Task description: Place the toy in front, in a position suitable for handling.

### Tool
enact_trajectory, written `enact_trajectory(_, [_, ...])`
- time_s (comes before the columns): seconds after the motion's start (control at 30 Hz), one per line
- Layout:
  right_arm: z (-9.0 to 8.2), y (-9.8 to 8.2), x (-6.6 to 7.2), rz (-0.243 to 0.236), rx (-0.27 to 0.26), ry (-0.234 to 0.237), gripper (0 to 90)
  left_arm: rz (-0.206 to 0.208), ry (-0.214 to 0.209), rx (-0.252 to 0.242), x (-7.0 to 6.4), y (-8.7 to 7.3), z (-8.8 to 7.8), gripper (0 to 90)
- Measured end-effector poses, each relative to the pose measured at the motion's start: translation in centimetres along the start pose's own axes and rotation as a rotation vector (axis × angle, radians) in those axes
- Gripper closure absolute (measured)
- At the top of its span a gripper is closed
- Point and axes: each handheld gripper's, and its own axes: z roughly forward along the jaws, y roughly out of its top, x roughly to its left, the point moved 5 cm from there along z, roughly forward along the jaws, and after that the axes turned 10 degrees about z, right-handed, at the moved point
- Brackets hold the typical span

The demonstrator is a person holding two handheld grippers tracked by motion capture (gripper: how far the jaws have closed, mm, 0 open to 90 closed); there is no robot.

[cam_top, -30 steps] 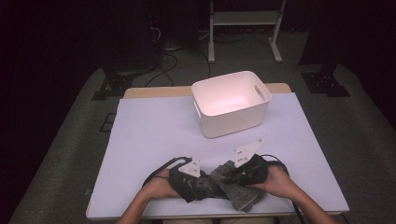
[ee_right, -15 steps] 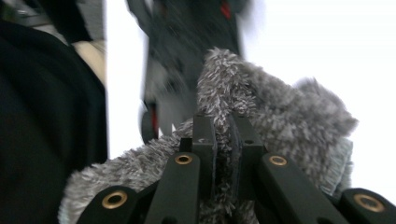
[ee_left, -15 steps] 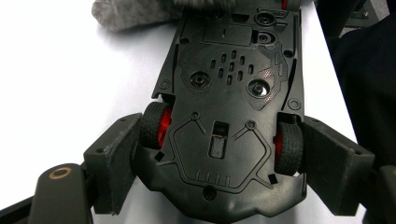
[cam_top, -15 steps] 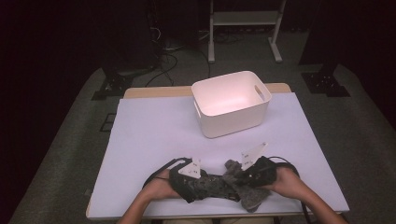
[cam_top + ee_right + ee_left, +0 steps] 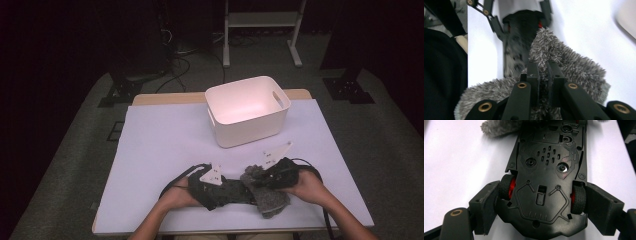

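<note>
1. High view: a smooth white sheet covers the table (image 5: 165,150). Far of centre stands a white plastic bin (image 5: 248,111), rectangular with rounded corners and a slot handle in its right wall. At the near edge the left gripper (image 5: 227,191) holds a black toy car (image 5: 235,192) that lies across the sheet, pointing right. The right gripper (image 5: 257,182) meets it from the right with a shaggy grey cloth (image 5: 270,199) bunched against the car's right end. A pale three-cornered plate sits on top of each gripper.

2. Left gripper view: the car is belly-up, showing a hard, matte black plastic underside with moulded ribs, screw wells and a cluster of oval vents. The two black jaws stand wide and press on a pair of ridged rubber tyres (image 5: 506,187) with red hubs, gripping the car across that axle. A tuft of the grey cloth touches the car's far end.

3. Right gripper view: the jaws are closed tight on a fold of the cloth, whose fibres are long, fuzzy and chenille-like. The cloth drapes against the car beyond.
</note>
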Motion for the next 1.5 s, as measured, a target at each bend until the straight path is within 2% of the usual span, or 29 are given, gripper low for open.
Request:
enact_trajectory(0.07, [1.2,0.4,0.4,-0.030,0.035,0.005,81.3,0.003,0.005,0.008,-0.1,0.0,0.0,20.1])
enact_trajectory(0.1, [1.3,0.3,0.4,-0.030,0.039,0.005,81.4,0.006,0.011,0.010,-0.2,0.0,-0.1,20.2])
enact_trajectory(0.27, [0.3,-1.4,-0.2,0.007,0.040,-0.018,81.4,-0.002,0.005,-0.016,-0.3,-0.2,-0.5,22.6])
enact_trajectory(0.5, [-0.7,-3.2,-1.1,0.052,0.043,-0.038,81.3,-0.038,-0.024,-0.009,-0.1,-0.6,-0.5,18.7])
enact_trajectory(0.53, [-0.7,-3.2,-1.0,0.053,0.044,-0.037,81.3,-0.057,-0.026,0.002,0.0,-1.1,-0.7,17.1])
enact_trajectory(0.6, [-0.7,-3.1,-1.0,0.046,0.043,-0.037,81.3,-0.059,-0.028,0.003,0.0,-1.4,-0.8,18.4])
enact_trajectory(0.67, [-0.8,-2.7,-0.8,0.044,0.031,-0.031,81.3,-0.049,-0.038,-0.007,-0.1,-1.9,-1.0,25.8])
enact_trajectory(0.7, [-0.9,-2.0,-0.3,0.039,0.004,-0.005,81.4,-0.046,-0.038,-0.017,-0.2,-2.0,-1.1,26.3])
enact_trajectory(0.77, [-0.8,-1.1,0.5,0.012,-0.007,0.018,81.4,-0.041,-0.038,-0.022,-0.1,-1.9,-1.0,26.5])
enact_trajectory(0.83, [-0.3,-0.1,1.4,-0.017,-0.004,0.039,81.3,-0.045,-0.040,-0.026,-0.1,-1.9,-1.0,26.5])
enact_trajectory(0.87, [-0.3,-0.1,1.4,-0.017,-0.004,0.039,81.3,-0.045,-0.038,-0.028,0.0,-1.9,-1.0,26.5])
enact_trajectory(0.93, [1.0,0.9,2.4,-0.061,0.020,0.058,81.1,-0.036,-0.021,-0.022,-0.2,-1.6,-0.9,26.4])
enact_trajectory(1.0, [1.5,0.8,2.5,-0.071,0.039,0.055,81.0,-0.033,-0.022,-0.019,-0.2,-1.6,-0.9,26.4])
enact_trajectory(1.03, [2.0,0.5,2.3,-0.070,0.065,0.050,81.0,-0.033,-0.019,-0.028,-0.2,-1.6,-1.0,26.4])
enact_trajectory(1.1, [2.0,0.3,2.1,-0.058,0.060,0.054,81.1,-0.036,-0.023,-0.027,-0.2,-1.6,-1.0,26.4])
enact_trajectory(1.33, [-0.2,-2.1,0.2,0.028,0.056,0.015,81.1,-0.036,-0.033,-0.050,0.0,-1.7,-0.9,26.4])
enact_trajectory(1.43, [-0.3,-2.1,0.2,0.034,0.052,0.016,81.1,-0.035,-0.030,-0.049,0.0,-1.7,-0.9,26.4])
enact_trajectory(1.5, [0.1,-1.2,0.9,0.011,0.041,0.031,81.1,-0.031,-0.024,-0.046,-0.1,-1.6,-0.9,26.5])
